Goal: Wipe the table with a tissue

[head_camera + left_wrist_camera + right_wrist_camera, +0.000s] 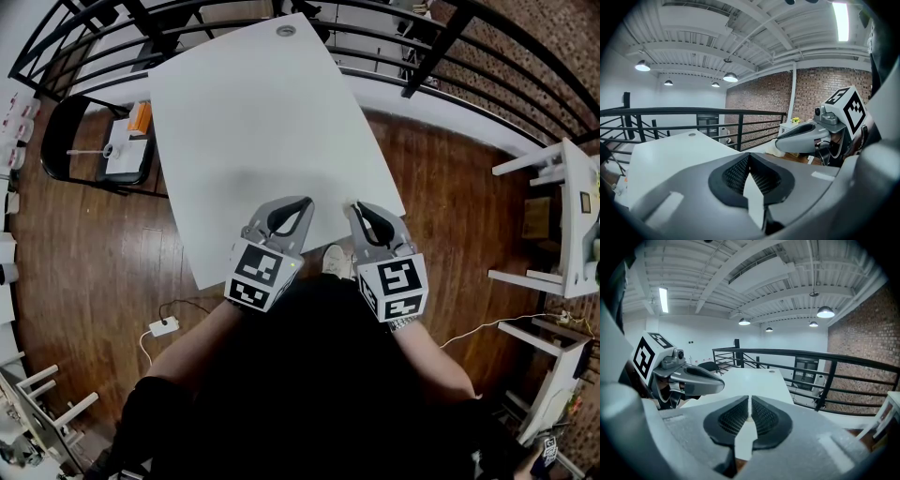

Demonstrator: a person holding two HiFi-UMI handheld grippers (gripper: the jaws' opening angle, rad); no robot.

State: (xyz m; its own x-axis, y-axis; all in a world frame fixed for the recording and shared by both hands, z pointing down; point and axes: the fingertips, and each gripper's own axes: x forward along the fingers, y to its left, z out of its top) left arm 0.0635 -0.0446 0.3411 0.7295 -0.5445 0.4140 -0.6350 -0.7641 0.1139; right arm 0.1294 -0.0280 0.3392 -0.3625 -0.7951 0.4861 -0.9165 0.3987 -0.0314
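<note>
— What does the table (pixel 262 131) look like?
— A white, rectangular flat top, sitting at a slant in the head view. A small round grey cap (pixel 286 30) sits near its far edge.
— Where does it stand?
— On a dark wooden floor (pixel 84 253), with its far end close to a black railing (pixel 439 49).

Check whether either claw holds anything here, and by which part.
Nothing is held. The left claw and the right claw are both shut with nothing between their jaws; no tissue shows on the white table.
</note>
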